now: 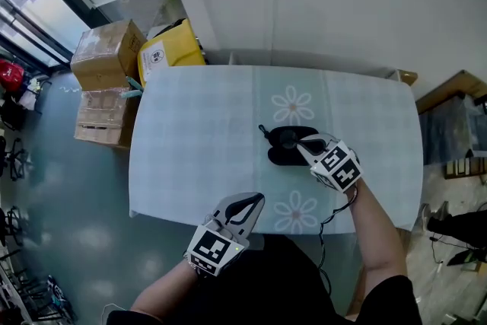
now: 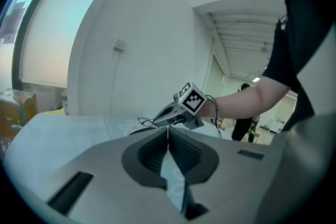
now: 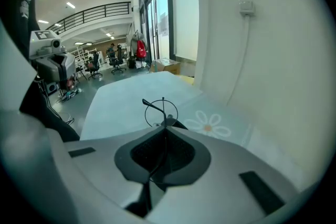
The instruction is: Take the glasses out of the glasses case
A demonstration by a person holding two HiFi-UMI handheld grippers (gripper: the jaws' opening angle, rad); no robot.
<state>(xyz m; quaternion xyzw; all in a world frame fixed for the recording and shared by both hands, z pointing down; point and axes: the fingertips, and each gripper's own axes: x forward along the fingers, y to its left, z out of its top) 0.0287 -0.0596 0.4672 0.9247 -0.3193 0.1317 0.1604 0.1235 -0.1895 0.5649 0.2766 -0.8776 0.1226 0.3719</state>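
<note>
head view looks down on table; left gripper view faces right gripper.

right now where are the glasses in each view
Head view: glasses right of centre, at the tip of the right gripper.
Left gripper view: thin wire just left of centre, over the table.
Right gripper view: centre, sticking out of the shut jaws.
Shared landmark: the flower print beside them.
</note>
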